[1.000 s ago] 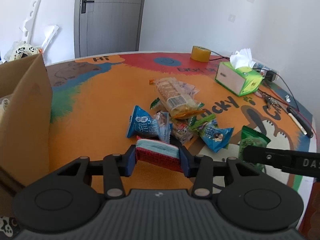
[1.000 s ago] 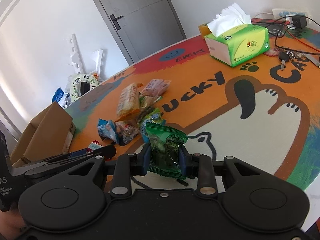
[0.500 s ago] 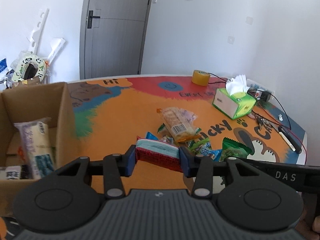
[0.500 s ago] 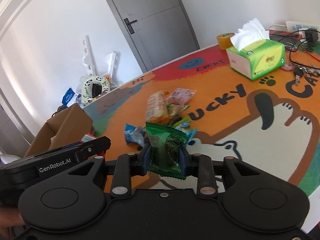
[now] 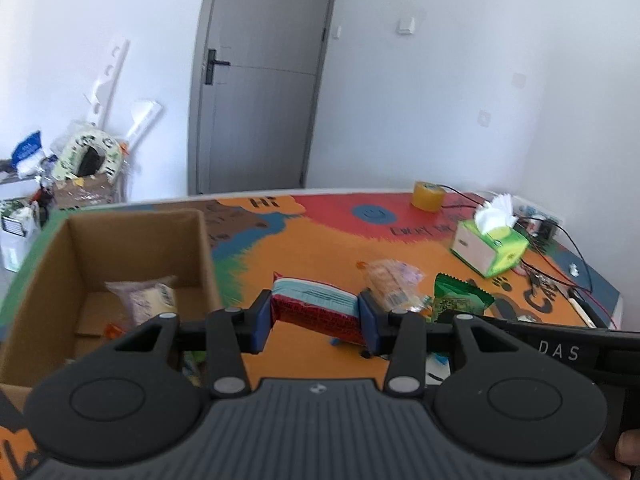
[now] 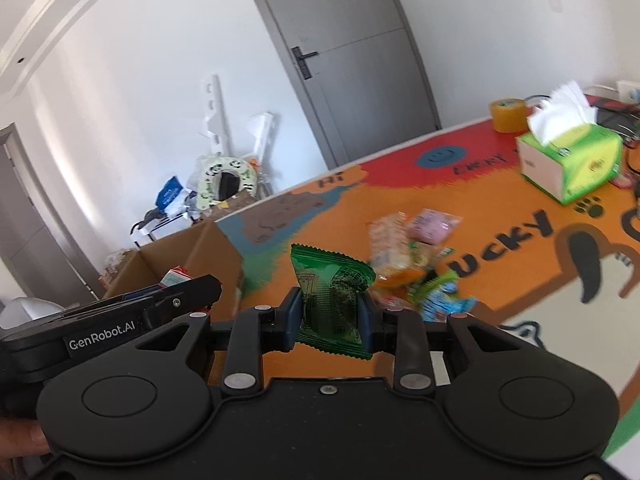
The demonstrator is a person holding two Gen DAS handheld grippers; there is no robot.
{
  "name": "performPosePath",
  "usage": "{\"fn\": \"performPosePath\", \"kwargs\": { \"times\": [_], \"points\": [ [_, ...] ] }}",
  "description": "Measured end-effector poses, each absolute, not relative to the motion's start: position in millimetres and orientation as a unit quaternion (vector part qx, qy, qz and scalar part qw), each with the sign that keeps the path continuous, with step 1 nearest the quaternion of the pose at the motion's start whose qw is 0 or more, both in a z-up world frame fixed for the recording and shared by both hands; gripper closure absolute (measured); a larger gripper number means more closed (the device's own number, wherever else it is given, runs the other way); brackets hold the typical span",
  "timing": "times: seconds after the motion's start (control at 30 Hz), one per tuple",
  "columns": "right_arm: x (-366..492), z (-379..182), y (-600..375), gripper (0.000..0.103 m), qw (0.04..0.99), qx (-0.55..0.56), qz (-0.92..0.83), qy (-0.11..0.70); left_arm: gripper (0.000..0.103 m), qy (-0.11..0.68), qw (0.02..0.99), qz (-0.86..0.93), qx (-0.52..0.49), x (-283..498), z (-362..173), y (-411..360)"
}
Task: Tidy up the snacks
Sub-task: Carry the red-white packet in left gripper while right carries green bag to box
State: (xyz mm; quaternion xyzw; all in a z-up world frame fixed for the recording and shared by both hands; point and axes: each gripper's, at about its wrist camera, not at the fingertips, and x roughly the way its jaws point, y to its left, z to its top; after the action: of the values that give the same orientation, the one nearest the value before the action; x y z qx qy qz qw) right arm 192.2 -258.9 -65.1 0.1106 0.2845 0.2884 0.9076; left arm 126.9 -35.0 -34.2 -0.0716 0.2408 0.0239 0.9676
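Note:
My left gripper [image 5: 316, 320] is shut on a red and light-blue snack pack [image 5: 314, 307], held above the table just right of the open cardboard box [image 5: 44, 264]. A pale snack bag [image 5: 146, 300] lies inside that box. My right gripper [image 6: 330, 314] is shut on a green snack packet [image 6: 332, 300], raised over the table; the same green packet [image 5: 460, 300] shows at the right in the left wrist view. The pile of loose snacks [image 6: 412, 256] lies on the colourful mat beyond. The left gripper's body [image 6: 120, 316] crosses the right wrist view before the box [image 6: 176, 256].
A green tissue box [image 5: 490, 246] and a roll of yellow tape [image 5: 428, 196] stand at the far right of the table, with cables [image 5: 560, 240] and small items behind. Clutter [image 5: 86, 156] and a grey door [image 5: 260, 80] lie past the table's far edge.
Both grippers have risen with their packets and swung left toward the cardboard box; the box's inside has come into the left wrist view. Both grips are unchanged.

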Motion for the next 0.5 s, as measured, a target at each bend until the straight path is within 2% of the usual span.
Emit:
{"fn": "performPosePath", "kwargs": {
  "times": [0.5],
  "points": [
    [194.1, -48.6, -201.5, 0.073, 0.897, 0.086, 0.335, 0.276, 0.059, 0.227, 0.967, 0.073, -0.094, 116.0, -25.3, 20.9]
  ]
}}
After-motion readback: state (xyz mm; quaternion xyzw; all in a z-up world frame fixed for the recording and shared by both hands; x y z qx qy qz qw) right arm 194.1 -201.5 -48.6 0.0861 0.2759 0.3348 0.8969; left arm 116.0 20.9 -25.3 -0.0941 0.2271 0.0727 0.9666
